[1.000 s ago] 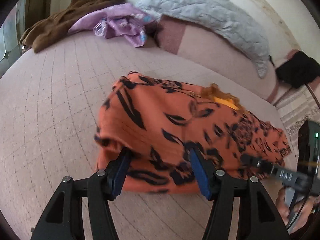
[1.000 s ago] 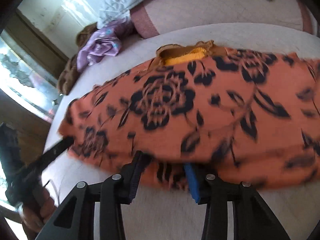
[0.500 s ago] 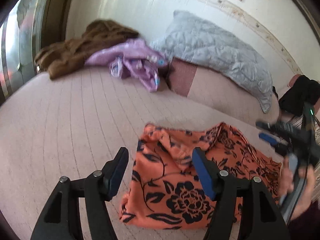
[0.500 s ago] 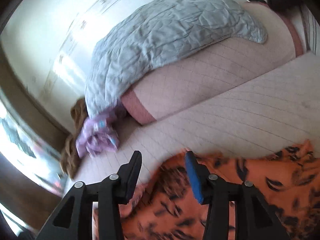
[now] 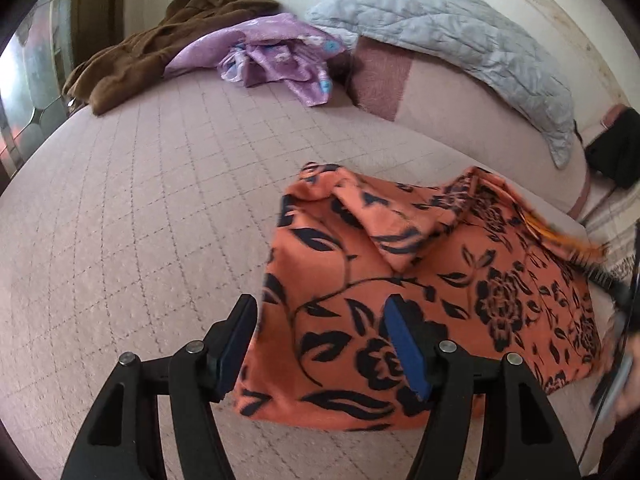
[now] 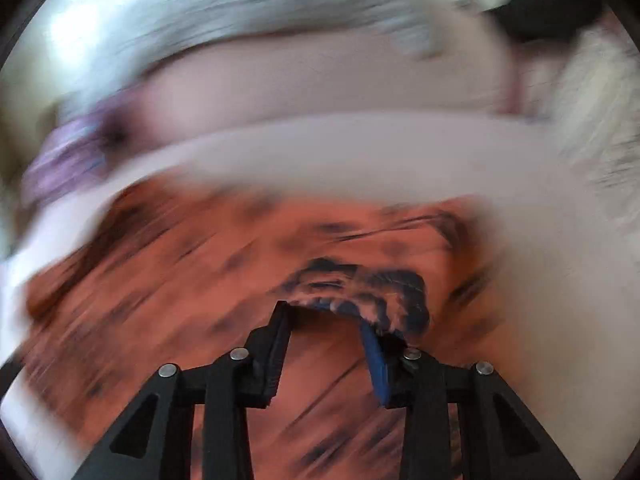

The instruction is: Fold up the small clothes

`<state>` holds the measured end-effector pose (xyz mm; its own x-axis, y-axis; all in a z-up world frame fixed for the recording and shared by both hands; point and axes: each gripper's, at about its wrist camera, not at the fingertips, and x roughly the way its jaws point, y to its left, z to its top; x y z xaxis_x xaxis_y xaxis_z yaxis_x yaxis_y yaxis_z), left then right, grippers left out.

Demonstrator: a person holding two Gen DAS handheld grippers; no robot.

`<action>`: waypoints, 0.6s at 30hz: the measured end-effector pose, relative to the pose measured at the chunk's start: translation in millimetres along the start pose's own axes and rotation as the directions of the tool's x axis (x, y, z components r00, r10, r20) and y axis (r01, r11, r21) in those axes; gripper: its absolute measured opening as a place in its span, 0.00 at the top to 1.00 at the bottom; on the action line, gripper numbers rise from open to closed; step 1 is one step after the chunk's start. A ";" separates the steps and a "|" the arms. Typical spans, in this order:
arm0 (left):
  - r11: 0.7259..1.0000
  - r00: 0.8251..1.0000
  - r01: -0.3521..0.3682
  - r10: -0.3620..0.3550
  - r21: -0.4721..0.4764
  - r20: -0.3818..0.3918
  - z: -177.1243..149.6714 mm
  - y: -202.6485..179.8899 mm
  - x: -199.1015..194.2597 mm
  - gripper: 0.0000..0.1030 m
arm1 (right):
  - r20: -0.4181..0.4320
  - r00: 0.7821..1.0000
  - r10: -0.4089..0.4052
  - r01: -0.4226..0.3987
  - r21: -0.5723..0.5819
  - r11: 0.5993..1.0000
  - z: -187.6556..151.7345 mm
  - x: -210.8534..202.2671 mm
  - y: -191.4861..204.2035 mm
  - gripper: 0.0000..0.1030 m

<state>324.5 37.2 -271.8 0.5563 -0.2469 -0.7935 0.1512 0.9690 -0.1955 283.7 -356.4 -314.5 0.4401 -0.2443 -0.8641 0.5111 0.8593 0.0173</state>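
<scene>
An orange garment with a black flower print (image 5: 420, 292) lies folded on the pink quilted bed, right of middle in the left wrist view. My left gripper (image 5: 320, 320) is open and empty, just above the garment's near left corner. The right gripper shows blurred at the garment's right edge (image 5: 616, 300). The right wrist view is heavily blurred by motion. There my right gripper (image 6: 326, 320) is open, close over the orange garment (image 6: 180, 264), and a dark bit of its cloth lies across the fingertips (image 6: 376, 336).
A brown garment (image 5: 160, 40) and a purple garment (image 5: 280, 52) lie at the far end of the bed (image 5: 140, 200). A grey quilted pillow (image 5: 452, 28) rests on the pink bolster behind. A black object (image 5: 616, 152) sits at far right.
Both grippers let go of the garment's edge and lifted away. The garment now lies folded over. The right gripper has swung back down onto the cloth, moving fast.
</scene>
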 end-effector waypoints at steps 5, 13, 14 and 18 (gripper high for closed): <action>0.997 0.999 -0.014 0.017 -0.080 0.043 10.3 20.3 -11.7 0.35 | 0.200 0.980 0.019 -0.053 0.166 0.985 27.9 -39.2 -17.8 0.58; 0.985 0.991 -0.123 0.129 -0.120 0.043 13.3 46.2 -21.6 0.35 | -0.196 0.841 0.505 -0.541 -0.275 0.795 -63.3 -45.0 164.6 0.56; 0.983 0.990 -0.129 0.135 -0.133 0.041 13.4 49.9 -21.6 0.35 | -0.213 0.837 0.504 -0.547 -0.299 0.782 -68.1 -42.8 183.8 0.56; 0.983 0.993 -0.110 0.116 -0.150 0.033 16.4 54.5 -17.5 0.35 | -0.182 0.873 0.452 -0.487 -0.353 0.799 -46.5 -26.1 246.4 0.54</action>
<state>336.5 94.2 -259.1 0.5969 -0.1330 -0.7912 -0.0349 0.9809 -0.1912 363.8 -117.4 -311.1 0.4808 0.2572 -0.8382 -0.0666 0.9639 0.2576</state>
